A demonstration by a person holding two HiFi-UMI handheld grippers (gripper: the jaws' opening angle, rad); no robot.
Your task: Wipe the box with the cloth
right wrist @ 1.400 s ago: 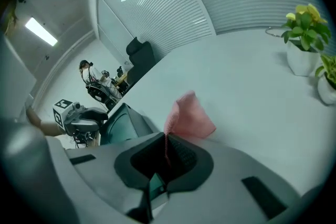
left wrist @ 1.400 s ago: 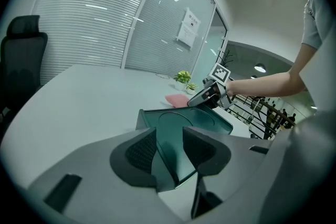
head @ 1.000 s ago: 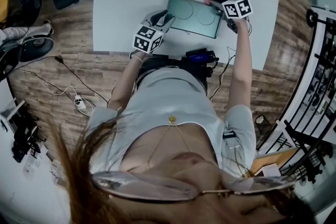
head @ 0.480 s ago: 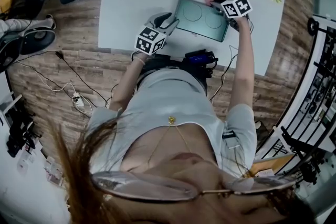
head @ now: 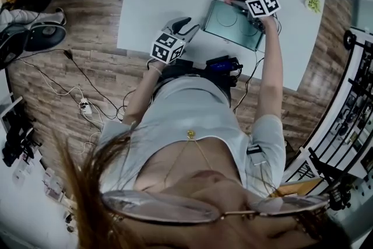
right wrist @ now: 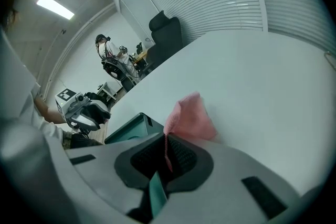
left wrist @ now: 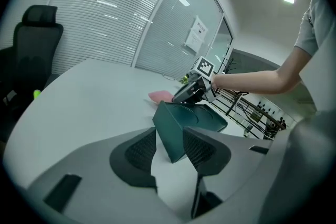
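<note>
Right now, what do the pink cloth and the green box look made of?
The cloth: soft pink fabric with a matte look. It creases and flops where the right gripper pinches it. The box: rigid and dark teal, smooth with a faint sheen and circles pressed into the top. It could be plastic or coated card; the look alone doesn't settle which.

Pale grey short-sleeved top point(head: 192, 114); thin gold pendant necklace point(head: 190, 133). Grey plastic left gripper point(left wrist: 169, 135) and right gripper point(right wrist: 167, 147), black ribbed pads point(left wrist: 137, 152), white cubes point(head: 166, 45) with black square markers.
</note>
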